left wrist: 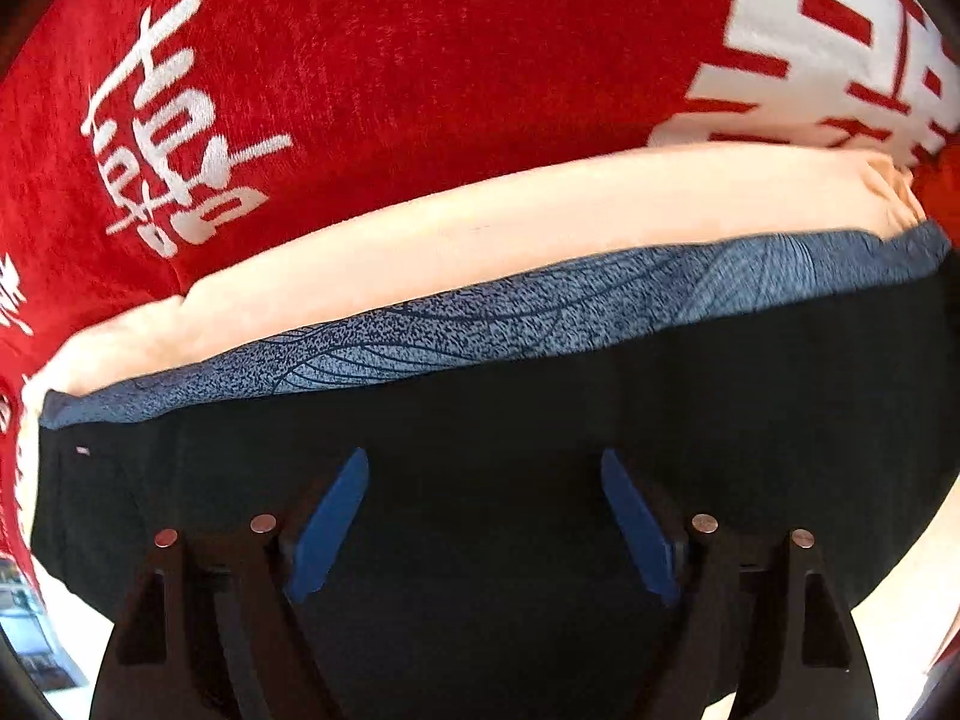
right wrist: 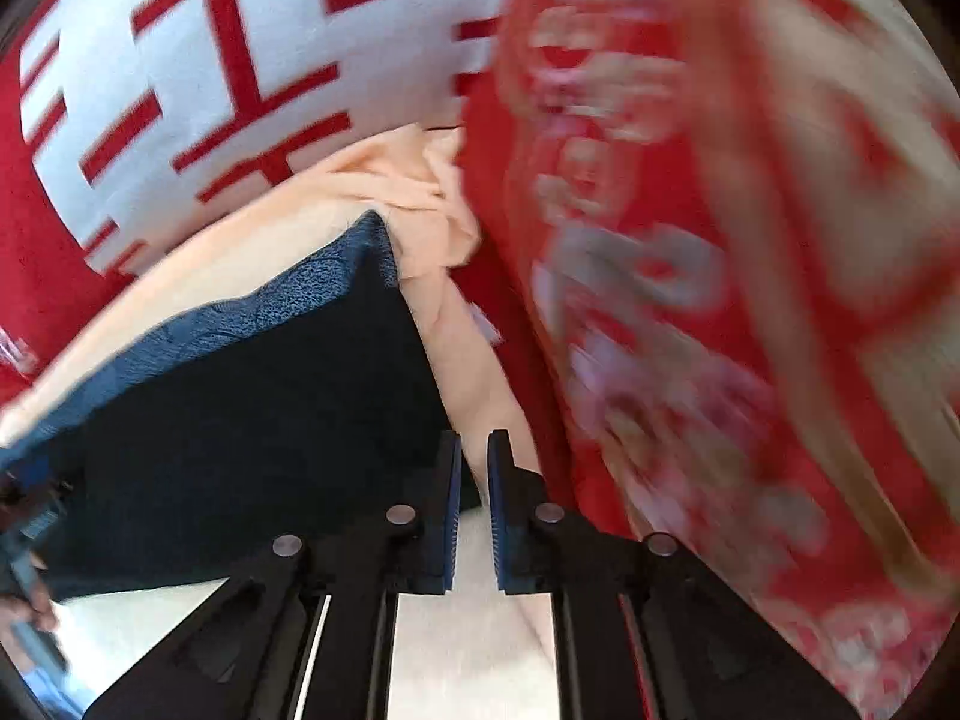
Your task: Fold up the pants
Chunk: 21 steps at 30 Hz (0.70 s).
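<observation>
Black pants [left wrist: 480,420] lie folded on top of a pile, filling the lower half of the left wrist view. Under them a blue patterned garment [left wrist: 480,324] shows as a strip, with a peach garment [left wrist: 480,210] below it. My left gripper [left wrist: 483,462] hangs open just above the black cloth, and nothing sits between its blue pads [left wrist: 333,516]. In the right wrist view the black pants [right wrist: 270,420] end at a straight right edge. My right gripper [right wrist: 474,450] is shut beside that edge, over the peach garment [right wrist: 468,360], and holds nothing that I can see.
The pile rests on a red blanket [left wrist: 360,60] with white characters and a white patch [left wrist: 810,60]. Blurred red-and-white patterned fabric [right wrist: 720,300] fills the right side of the right wrist view. A pale surface [right wrist: 468,630] shows below the right gripper.
</observation>
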### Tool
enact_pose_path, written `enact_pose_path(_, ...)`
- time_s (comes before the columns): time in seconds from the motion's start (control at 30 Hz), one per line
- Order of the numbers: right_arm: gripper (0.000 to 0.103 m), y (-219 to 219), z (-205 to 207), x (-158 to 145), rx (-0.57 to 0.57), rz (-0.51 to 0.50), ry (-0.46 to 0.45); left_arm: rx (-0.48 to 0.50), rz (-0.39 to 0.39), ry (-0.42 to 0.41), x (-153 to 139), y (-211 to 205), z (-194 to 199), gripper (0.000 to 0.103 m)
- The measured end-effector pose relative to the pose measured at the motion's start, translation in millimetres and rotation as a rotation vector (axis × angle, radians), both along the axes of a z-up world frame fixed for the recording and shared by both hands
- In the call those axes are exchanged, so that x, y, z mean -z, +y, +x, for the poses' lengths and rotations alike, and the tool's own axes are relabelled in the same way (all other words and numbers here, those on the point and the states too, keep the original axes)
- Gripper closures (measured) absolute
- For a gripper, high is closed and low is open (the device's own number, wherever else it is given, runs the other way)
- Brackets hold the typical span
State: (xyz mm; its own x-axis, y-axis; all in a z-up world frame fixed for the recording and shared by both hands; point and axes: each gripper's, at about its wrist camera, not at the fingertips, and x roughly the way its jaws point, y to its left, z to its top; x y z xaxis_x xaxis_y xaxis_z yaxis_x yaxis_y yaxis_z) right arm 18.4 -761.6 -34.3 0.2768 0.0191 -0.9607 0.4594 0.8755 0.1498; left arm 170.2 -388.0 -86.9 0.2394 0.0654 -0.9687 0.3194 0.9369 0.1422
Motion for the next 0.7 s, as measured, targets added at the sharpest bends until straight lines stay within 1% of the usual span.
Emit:
enact_pose_path(0.1,0.093,20,8,-19,-0.095,0.052,-0.094,0.004,0.021,-0.016,0,-1,-5,0.022)
enact_pose_path(0.13,0.093,28,16,-18,-0.124,0.07,-0.098,0.005,0.023,-0.019,0,0,-5,0.022)
enact_pose_path(0.2,0.093,39,37,-7,-0.143,0.08,-0.064,-0.005,0.015,-0.015,-4,-4,-11,0.022)
enact_pose_path(0.27,0.093,34,45,16,-0.112,0.068,0.003,-0.018,-0.002,-0.001,-6,-2,-14,0.022)
enact_pose_path(0.3,0.093,28,34,23,-0.087,0.049,0.043,-0.021,-0.01,0.005,-3,4,-17,0.022)
enact_pose_path(0.33,0.095,19,24,35,-0.038,0.068,0.084,-0.021,-0.024,0.015,-1,9,-16,0.022)
enact_pose_path(0.37,0.098,12,16,37,0.0,0.121,0.05,-0.019,-0.033,0.022,1,13,-13,0.022)
enact_pose_path(0.4,0.098,5,6,34,0.049,0.158,0.028,-0.014,-0.042,0.027,1,18,-15,0.021)
enact_pose_path(0.47,0.097,8,-5,24,0.055,0.138,0.052,-0.015,-0.04,0.031,1,31,-21,0.016)
enact_pose_path(0.5,0.092,11,-8,20,0.049,0.128,0.066,-0.024,-0.044,0.039,1,37,-23,0.015)
enact_pose_path(0.53,0.091,16,-11,16,0.044,0.123,0.075,-0.036,-0.05,0.05,0,43,-26,0.015)
enact_pose_path(0.57,0.086,22,-14,12,0.042,0.125,0.082,-0.051,-0.051,0.063,-1,51,-27,0.015)
enact_pose_path(0.6,0.081,32,-18,8,0.045,0.153,0.076,-0.061,-0.046,0.074,-2,60,-28,0.015)
enact_pose_path(0.67,0.08,54,-20,4,0.041,0.244,0.053,-0.07,-0.023,0.076,-8,79,-30,0.015)
enact_pose_path(0.7,0.08,65,-16,7,0.03,0.291,0.046,-0.073,-0.027,0.072,-10,91,-29,0.015)
